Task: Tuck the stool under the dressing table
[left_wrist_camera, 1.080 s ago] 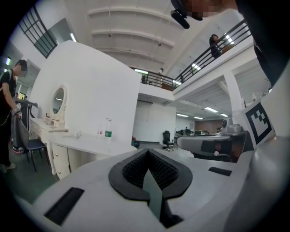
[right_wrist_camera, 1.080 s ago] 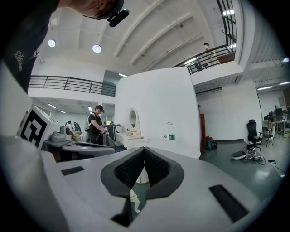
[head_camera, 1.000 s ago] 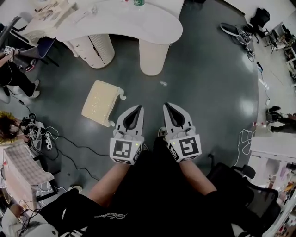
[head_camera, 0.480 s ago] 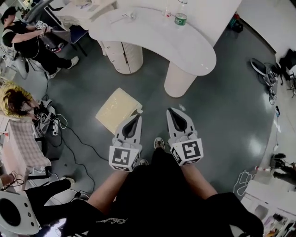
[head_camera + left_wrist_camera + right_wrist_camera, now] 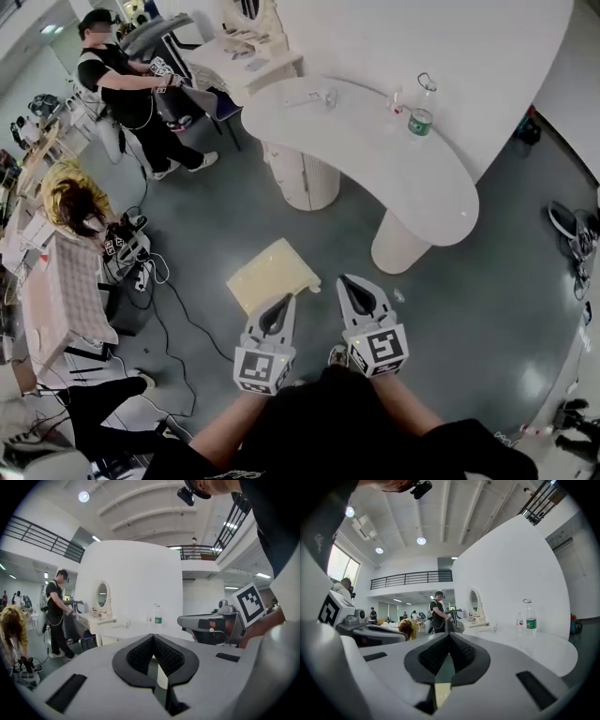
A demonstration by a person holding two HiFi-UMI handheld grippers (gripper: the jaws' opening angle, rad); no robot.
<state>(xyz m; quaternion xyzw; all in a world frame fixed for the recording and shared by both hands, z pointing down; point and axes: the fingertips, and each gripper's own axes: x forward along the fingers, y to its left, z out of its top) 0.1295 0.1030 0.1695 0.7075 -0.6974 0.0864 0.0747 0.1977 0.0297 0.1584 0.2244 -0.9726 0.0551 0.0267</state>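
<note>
Head view: both hand-held grippers are held side by side in front of the person, pointing away. The left hand-held gripper point(image 5: 279, 306) and the right hand-held gripper point(image 5: 355, 287) each have their jaws pressed together with nothing between them. The cream square stool point(image 5: 274, 272) stands on the dark floor point(image 5: 487, 309) just ahead of the left one's tips, its near edge meeting them in the picture. It is fully outside the table's outline. Beyond the stool, the white curved dressing table point(image 5: 356, 141) sweeps across ahead of both hand-held grippers. Its ribbed pedestal point(image 5: 305, 178) is ahead of the left one and its round leg point(image 5: 401, 246) just ahead and right of the right one, with bare floor between the two supports. Open floor also spreads to the right of the right hand-held gripper. Cables point(image 5: 159, 281) trail to the left, near a crouching person point(image 5: 70, 197).

Left gripper view: the black pads meet at their tips point(image 5: 153, 651), gripping nothing. A cream sliver of the stool point(image 5: 161, 677) shows below them. The table edge point(image 5: 136, 631) runs ahead, carrying a bottle point(image 5: 158, 617) and an oval mirror point(image 5: 102, 595).

Right gripper view: the jaws are closed and empty point(image 5: 449, 651), with the stool point(image 5: 440, 693) low beneath them. The table's rounded edge point(image 5: 534, 648) is to the right, with the bottle point(image 5: 530, 616) standing on it.
</note>
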